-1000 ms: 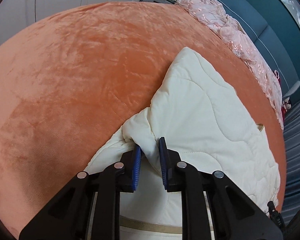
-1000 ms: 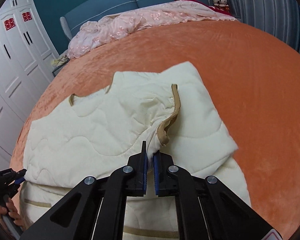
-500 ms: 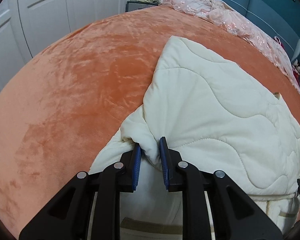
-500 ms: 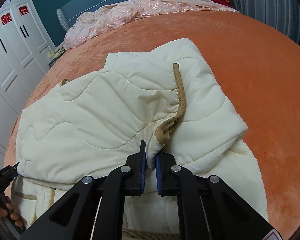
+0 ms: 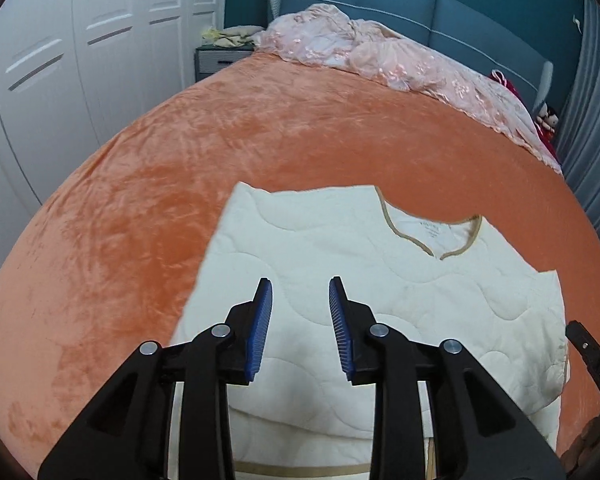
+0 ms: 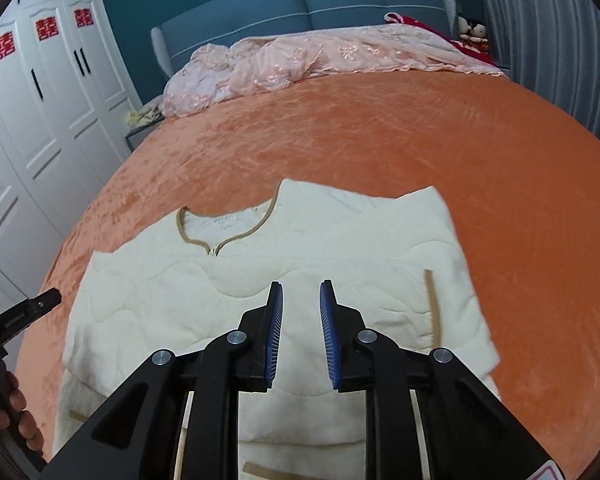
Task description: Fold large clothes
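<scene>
On the bed, near edge: cream quilted top (image 5: 380, 304) lies on the orange bedspread (image 5: 180, 152), neckline (image 5: 432, 236) toward the headboard, both sides folded in over the body.
Left gripper (image 5: 300, 304): above the garment, jaws opening, nothing between the blue pads (image 5: 262, 328), no cloth pinched.
Right gripper (image 6: 300, 308): same, jaws opening, gap empty, hovers over mid-chest.
Step in hand: letting go after a side fold, judged; next fold looks like hem up toward the neckline.
Doing it well: clear the pads fully before moving off so no cloth drags; regrip at the two near corners, lift both evenly, keep the folded side edges parallel.
Risk: puffy quilting may spring open; the right-side fold looks less flat.
Left view only: printed label inside the neck, nightstand (image 5: 220, 60) beside the bed, tip of the other gripper at the right edge.
Right view only: tan-trimmed cuff strip (image 6: 432, 308) on the folded sleeve, red paper cutouts (image 6: 46, 30) on the wardrobe doors, person's fingers (image 6: 20, 412) on the left tool handle, toy (image 6: 474, 30) by the headboard.
Both views: pink quilt (image 6: 300, 60) bunched along the head edge of the bed.
</scene>
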Demonstrator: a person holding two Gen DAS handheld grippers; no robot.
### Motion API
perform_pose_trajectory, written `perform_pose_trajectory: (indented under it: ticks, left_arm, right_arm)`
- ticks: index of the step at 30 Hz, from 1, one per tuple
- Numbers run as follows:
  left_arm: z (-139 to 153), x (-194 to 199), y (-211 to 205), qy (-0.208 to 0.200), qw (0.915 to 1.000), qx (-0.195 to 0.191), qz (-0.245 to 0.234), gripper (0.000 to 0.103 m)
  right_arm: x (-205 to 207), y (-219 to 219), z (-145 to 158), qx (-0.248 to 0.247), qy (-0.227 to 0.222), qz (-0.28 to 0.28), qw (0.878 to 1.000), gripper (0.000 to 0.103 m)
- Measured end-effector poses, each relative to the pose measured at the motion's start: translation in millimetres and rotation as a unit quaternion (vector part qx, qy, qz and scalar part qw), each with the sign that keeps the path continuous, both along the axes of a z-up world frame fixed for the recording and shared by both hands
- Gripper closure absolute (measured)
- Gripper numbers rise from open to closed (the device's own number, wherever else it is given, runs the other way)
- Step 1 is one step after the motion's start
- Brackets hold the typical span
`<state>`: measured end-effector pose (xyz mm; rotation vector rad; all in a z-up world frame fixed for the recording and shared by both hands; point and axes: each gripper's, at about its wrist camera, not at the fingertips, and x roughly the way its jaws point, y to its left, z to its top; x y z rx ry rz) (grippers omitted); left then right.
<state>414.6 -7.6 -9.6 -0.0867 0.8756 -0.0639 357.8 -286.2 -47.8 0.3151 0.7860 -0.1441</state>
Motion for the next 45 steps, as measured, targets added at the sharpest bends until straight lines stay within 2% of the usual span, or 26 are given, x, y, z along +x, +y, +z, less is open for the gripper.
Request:
perform_pose_trajectory:
  ticks: [6,9,14,19,23,27,32,41,45]
  left_arm:
    - [-51,7,-26,0.046,0.9988,0.017,-0.008,0.075]
    - [-66,4,-28,0.042,0.9986,0.03,-0.013,0.075]
    - [-82,-1,-32,0.021,0.9982,0.053,-0.018,0.074]
    - [-91,-9,-39,-0.007,0.9971,0.075,-0.013,0.074]
    - [-95,-12,-38,-0.019,0.9972,0.071,-0.011,0.074]
    - [-99,-16,-45,-0.036,0.995,0.093,-0.008,0.074]
    - [-103,-18,-47,-0.051,0.9935,0.102,-0.004,0.073]
    - [-107,-20,-51,-0.064,0.9913,0.115,0.0,0.073]
    - [-103,-19,-52,-0.055,0.9926,0.108,-0.002,0.072]
  right_arm:
    - [11,16,-46,-0.009,0.045,0.006,0.999,0.086]
    - [9,19,-63,-0.017,0.051,0.008,0.999,0.088]
    - [8,21,-73,-0.028,0.041,0.012,0.999,0.088]
    - [5,28,-79,-0.052,0.03,0.016,0.998,0.088]
    - [6,26,-83,-0.049,0.023,0.018,0.998,0.088]
    - [4,31,-86,-0.063,0.012,0.015,0.998,0.088]
    - [3,30,-88,-0.065,-0.001,0.013,0.998,0.088]
    - [2,31,-89,-0.066,-0.014,0.011,0.998,0.088]
    - [1,27,-85,-0.053,-0.013,0.012,0.998,0.088]
